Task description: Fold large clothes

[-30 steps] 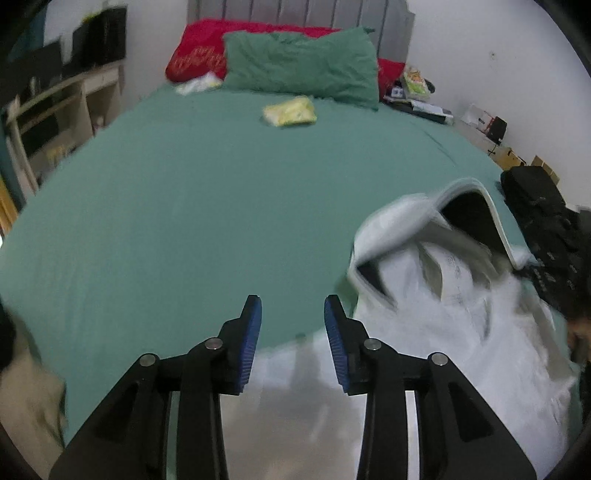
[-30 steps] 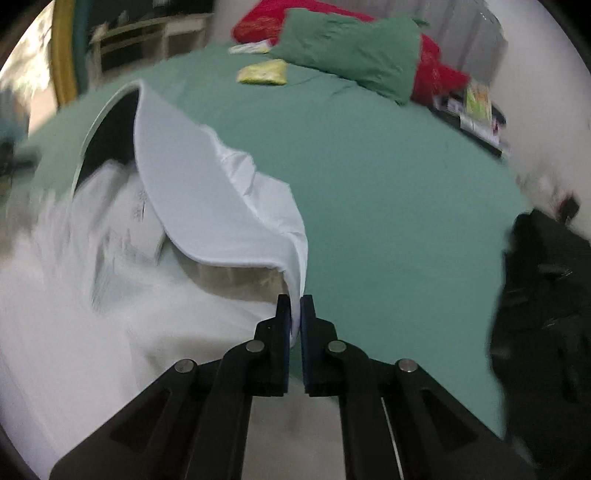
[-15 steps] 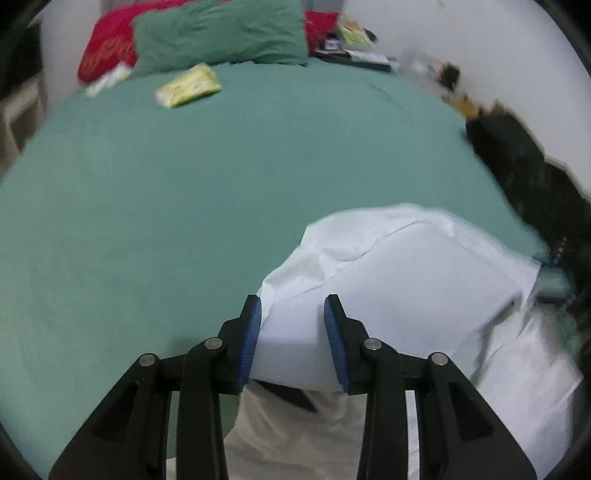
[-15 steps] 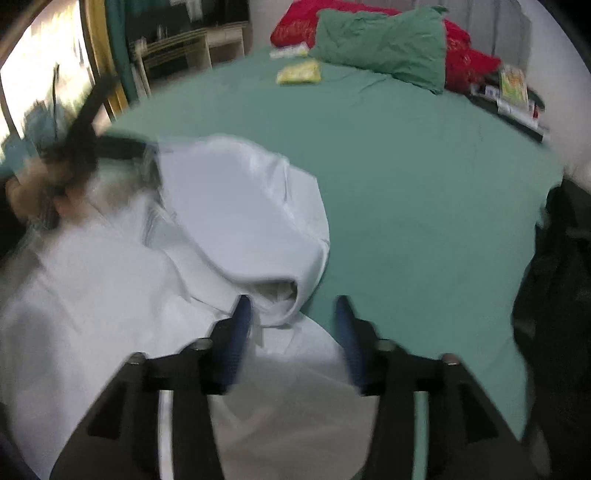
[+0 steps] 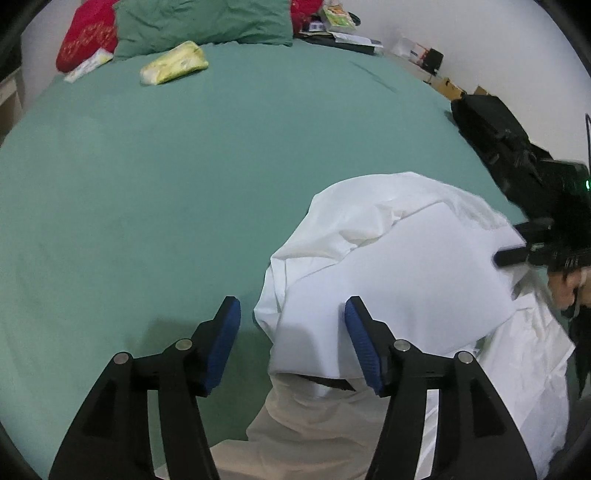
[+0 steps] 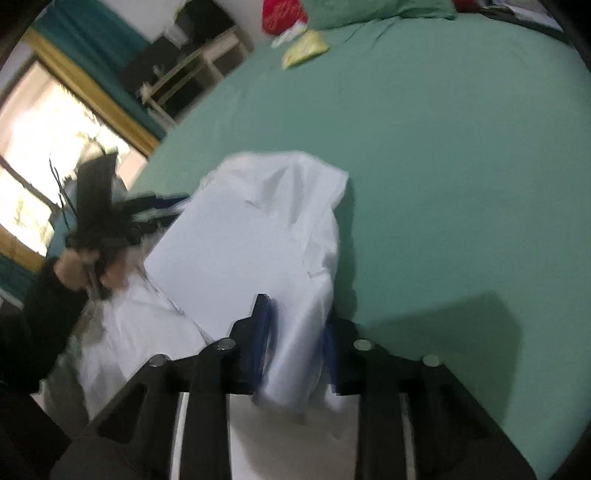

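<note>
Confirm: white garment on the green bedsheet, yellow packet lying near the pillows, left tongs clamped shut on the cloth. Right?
Not quite. The left tongs are apart and opening, with the white garment loose between them, as the left wrist view shows. The green bedsheet and yellow packet near the pillows are right.

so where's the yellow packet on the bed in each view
Left wrist view: the yellow packet lies top left on the green sheet, just in front of the green pillow.
Right wrist view: the same packet sits at the top, a little right of centre, blurred.
Shared landmark: the red pillow, close to the packet in both views.
</note>
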